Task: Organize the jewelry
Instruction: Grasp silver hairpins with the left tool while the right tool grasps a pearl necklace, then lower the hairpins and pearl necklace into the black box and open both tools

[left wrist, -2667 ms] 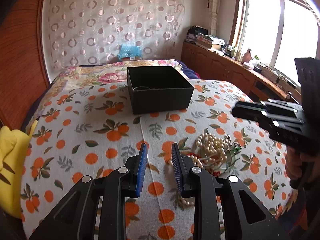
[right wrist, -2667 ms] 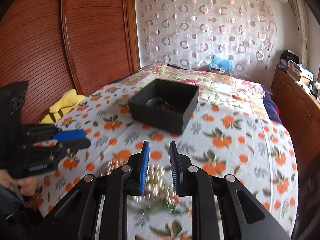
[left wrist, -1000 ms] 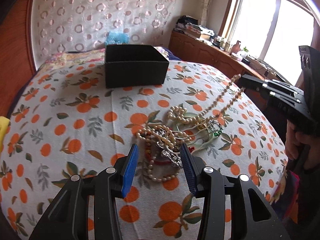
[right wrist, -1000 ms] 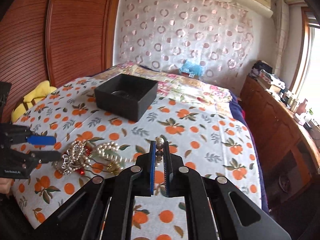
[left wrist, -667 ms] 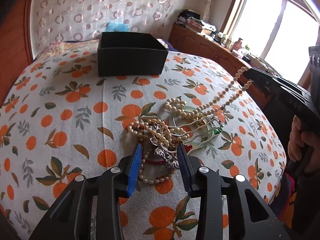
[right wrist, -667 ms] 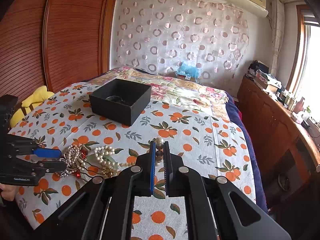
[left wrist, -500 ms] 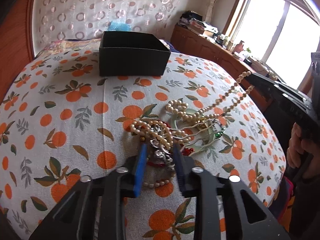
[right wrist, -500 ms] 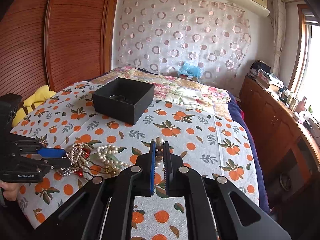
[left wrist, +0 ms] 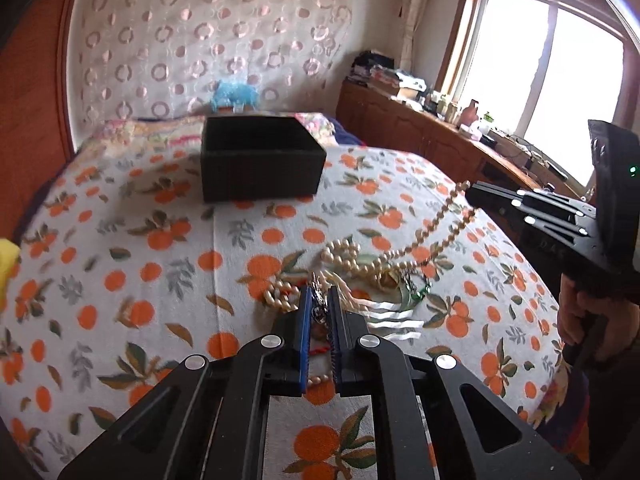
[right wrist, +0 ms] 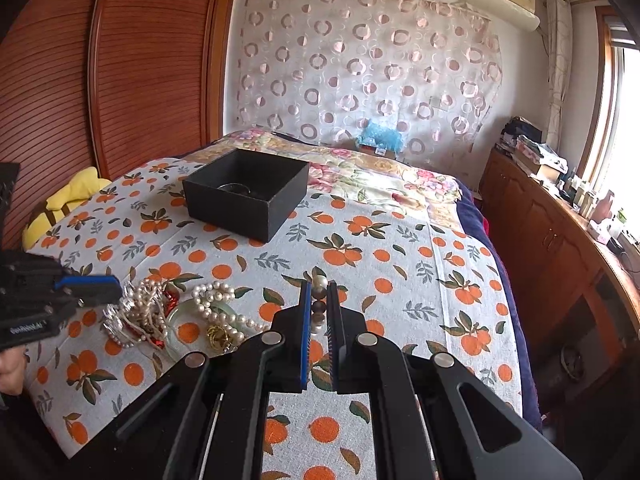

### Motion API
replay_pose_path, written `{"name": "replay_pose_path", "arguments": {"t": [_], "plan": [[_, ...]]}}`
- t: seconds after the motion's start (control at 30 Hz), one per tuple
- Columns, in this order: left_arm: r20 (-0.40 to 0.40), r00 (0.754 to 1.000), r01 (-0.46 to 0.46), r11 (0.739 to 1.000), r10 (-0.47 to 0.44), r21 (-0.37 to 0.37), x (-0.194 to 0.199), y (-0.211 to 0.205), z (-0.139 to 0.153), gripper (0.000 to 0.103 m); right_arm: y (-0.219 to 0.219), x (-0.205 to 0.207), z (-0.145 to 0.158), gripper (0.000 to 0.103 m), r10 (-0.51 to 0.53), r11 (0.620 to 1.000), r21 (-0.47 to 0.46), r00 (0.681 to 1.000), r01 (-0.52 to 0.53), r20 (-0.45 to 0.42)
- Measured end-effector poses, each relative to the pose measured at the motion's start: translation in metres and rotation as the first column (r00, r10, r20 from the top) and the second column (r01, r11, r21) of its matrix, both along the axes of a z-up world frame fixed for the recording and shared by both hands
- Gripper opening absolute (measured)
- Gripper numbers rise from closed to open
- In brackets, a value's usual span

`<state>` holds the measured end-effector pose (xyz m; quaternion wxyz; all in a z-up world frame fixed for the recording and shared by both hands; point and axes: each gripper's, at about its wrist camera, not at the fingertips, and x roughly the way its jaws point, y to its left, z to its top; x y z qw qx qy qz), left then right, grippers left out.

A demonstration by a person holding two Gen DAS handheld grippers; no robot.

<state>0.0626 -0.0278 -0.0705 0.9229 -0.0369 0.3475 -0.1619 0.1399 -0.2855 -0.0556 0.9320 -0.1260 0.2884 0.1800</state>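
A tangle of jewelry point(left wrist: 360, 268) lies on the orange-print bedspread point(left wrist: 140, 280): pearl strands, a silver chain, a pale green bangle point(right wrist: 176, 316). My left gripper point(left wrist: 319, 300) sits at the pile's near edge, its jaws closing with the silver chain point(left wrist: 318, 286) pinched between the pads. My right gripper point(right wrist: 319, 292) is shut on the pearl necklace point(left wrist: 440, 220), whose strand runs taut from its tip point(left wrist: 470, 196) down into the pile. The open black box point(right wrist: 248, 200) stands farther up the bed, with something dark and round inside.
A yellow cushion point(right wrist: 68, 196) lies at the bed's left edge beside the wooden panel wall point(right wrist: 120, 80). Wooden cabinets point(right wrist: 560, 248) with clutter run under the window on the right. A blue bundle point(right wrist: 378, 136) sits at the head of the bed.
The left gripper's jaws have come together on the silver chain in the pile and it has lifted a little. The right gripper has kept still, holding the pearl necklace.
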Motion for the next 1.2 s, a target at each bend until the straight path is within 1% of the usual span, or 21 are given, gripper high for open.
{"name": "replay_pose_path", "arguments": {"t": [0.07, 0.1, 0.2, 0.37, 0.5, 0.7, 0.93, 1.2], "plan": [[0.024, 1.0, -0.006, 1.0, 0.005, 0.013, -0.001, 0.001, 0.006, 0.005, 0.0, 0.0, 0.0, 0.008, 0.0, 1.0, 0.0, 1.0, 0.0, 0.0], [0.035, 0.999, -0.008, 1.0, 0.008, 0.02, -0.001, 0.003, 0.01, 0.002, 0.0, 0.0, 0.0, 0.008, 0.0, 1.0, 0.0, 1.0, 0.0, 0.0], [0.051, 0.998, -0.027, 0.999, 0.025, 0.031, 0.001, 0.01, 0.016, 0.002, -0.001, 0.0, -0.002, 0.008, 0.001, 1.0, 0.002, 1.0, -0.001, -0.002], [0.05, 0.997, -0.053, 0.998, 0.051, 0.036, 0.007, 0.021, 0.016, 0.002, 0.002, -0.001, -0.006, 0.008, 0.006, 1.0, 0.003, 1.0, -0.006, -0.003], [0.074, 0.995, -0.072, 0.996, 0.069, 0.047, 0.01, 0.027, 0.024, 0.002, 0.005, 0.0, -0.002, 0.008, 0.01, 1.0, 0.005, 1.0, -0.01, 0.004], [0.113, 0.99, -0.094, 0.993, 0.086, 0.066, 0.017, 0.032, 0.038, 0.002, 0.012, 0.004, 0.024, 0.008, 0.035, 0.999, 0.023, 0.999, -0.036, 0.042], [0.152, 0.984, -0.109, 0.992, 0.098, 0.064, 0.023, 0.036, 0.054, 0.002, 0.027, 0.009, 0.062, 0.008, 0.078, 0.996, 0.045, 0.992, -0.083, 0.098], [0.184, 0.976, -0.13, 0.989, 0.116, 0.065, 0.035, 0.039, 0.067, 0.002, 0.037, 0.019, 0.097, 0.008, 0.105, 0.99, 0.077, 0.985, -0.116, 0.136]]}}
